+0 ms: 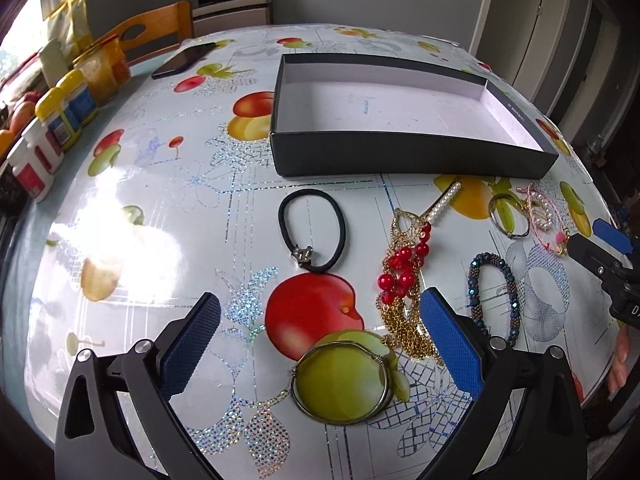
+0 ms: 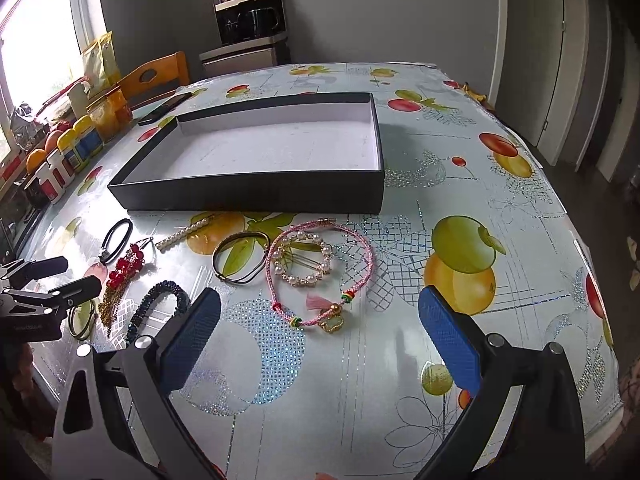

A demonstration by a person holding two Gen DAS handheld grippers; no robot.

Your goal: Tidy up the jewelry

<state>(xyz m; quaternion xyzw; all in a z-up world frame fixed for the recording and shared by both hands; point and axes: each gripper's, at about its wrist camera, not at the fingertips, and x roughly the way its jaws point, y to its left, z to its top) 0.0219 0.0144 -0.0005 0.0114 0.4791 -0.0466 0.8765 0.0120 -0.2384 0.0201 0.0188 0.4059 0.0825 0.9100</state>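
We find both tools spread wide and holding nothing. The left gripper (image 1: 320, 344) hovers over a thin metal bangle (image 1: 342, 383), with the gold chain with red beads (image 1: 404, 280) just beside its right finger. The right gripper (image 2: 320, 340) hangs near the pink cord bracelet (image 2: 320, 272), which encircles a pearl ring clip (image 2: 303, 258). The black box (image 2: 256, 160) sits at the far side, its white floor bare. All jewelry lies on the tablecloth (image 2: 460, 360), near of the box.

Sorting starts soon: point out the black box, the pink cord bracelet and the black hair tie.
black box (image 2: 256, 196): right wrist view, front wall.
pink cord bracelet (image 2: 366, 268): right wrist view, right side.
black hair tie (image 1: 341, 224): left wrist view, right side.
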